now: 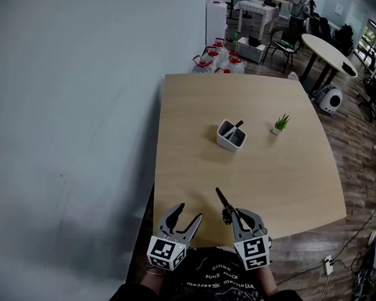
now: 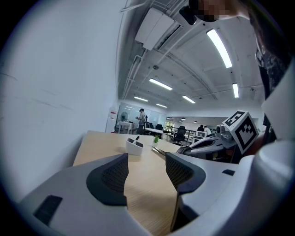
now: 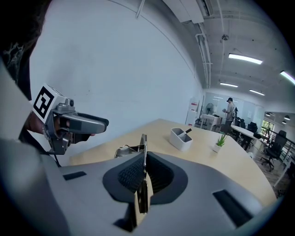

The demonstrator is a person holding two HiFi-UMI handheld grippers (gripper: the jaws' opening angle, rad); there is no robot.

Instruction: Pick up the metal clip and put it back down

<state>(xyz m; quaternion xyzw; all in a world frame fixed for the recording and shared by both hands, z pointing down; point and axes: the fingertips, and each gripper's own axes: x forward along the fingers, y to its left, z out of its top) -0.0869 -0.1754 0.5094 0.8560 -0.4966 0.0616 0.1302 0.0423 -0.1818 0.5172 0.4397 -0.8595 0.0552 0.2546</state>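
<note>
While the right claw (image 1: 228, 214) pinches the one metal clip (image 1: 221, 197) over the near edge of the pale wooden table (image 1: 287, 183), the left claw (image 1: 189, 211) beside it stands spread and empty. Ahead of both claws stand one white holder (image 1: 231, 135) and one small plant (image 1: 280, 124), with a grey wall (image 1: 71, 109) to their left and office furniture beyond.

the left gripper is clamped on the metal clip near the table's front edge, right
No, the right gripper is clamped on the metal clip near the table's front edge. The right gripper view shows the clip pinched between its shut jaws; the left gripper is open and empty.
</note>
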